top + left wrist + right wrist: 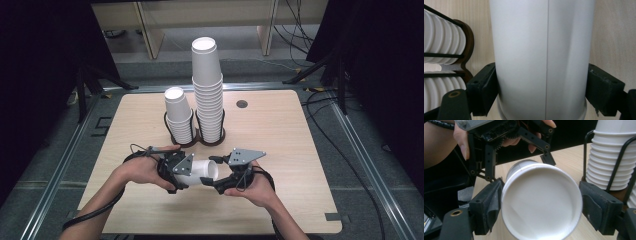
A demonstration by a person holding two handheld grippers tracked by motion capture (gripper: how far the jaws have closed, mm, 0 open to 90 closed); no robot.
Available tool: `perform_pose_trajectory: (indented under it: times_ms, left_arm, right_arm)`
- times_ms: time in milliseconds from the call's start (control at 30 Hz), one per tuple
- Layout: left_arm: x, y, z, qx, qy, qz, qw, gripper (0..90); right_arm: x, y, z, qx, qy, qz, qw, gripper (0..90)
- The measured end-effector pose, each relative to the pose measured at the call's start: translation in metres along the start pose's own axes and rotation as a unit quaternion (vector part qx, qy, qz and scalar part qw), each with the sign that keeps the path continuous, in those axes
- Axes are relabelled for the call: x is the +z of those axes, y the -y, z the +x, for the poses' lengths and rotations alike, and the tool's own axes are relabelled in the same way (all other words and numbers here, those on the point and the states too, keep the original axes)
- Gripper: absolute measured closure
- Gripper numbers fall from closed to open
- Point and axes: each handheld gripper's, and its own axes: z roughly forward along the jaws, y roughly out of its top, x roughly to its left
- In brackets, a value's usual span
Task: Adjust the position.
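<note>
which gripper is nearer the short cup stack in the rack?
Left. The left gripper sits just in front of the short cup stack, clamped on the white cup. The right gripper is further right, at that cup's bottom end.

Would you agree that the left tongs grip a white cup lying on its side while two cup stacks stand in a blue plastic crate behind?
Not quite: the two stacks stand in a dark wire rack, not a blue crate, as the high view shows. The rest holds: the left tongs are shut on the white cup, which lies on its side in front of the rack.
</note>
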Motion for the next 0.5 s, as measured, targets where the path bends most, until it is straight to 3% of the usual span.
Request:
perform_pose_trajectory:
  times_ms: [333,400,500]
  left_arm:
    - [0.0004,0.0005,-0.0002,0.006,0.006,0.004,1.0000,19.2]
    - [0.0001,0.0009,-0.0004,0.007,0.006,0.005,0.9999,19.2]
    - [0.0003,0.0005,-0.0011,0.009,0.007,0.005,0.9999,19.1]
  right_arm:
    - [0.0066,0.0012,0.0006,-0.008,-0.014,-0.003,0.9999,23.3]
    - [0.0059,0.0016,0.0027,0.003,-0.007,-0.001,1.0000,24.0]
    - [0.0051,0.0014,0.0010,-0.010,-0.013,0.001,0.9999,24.9]
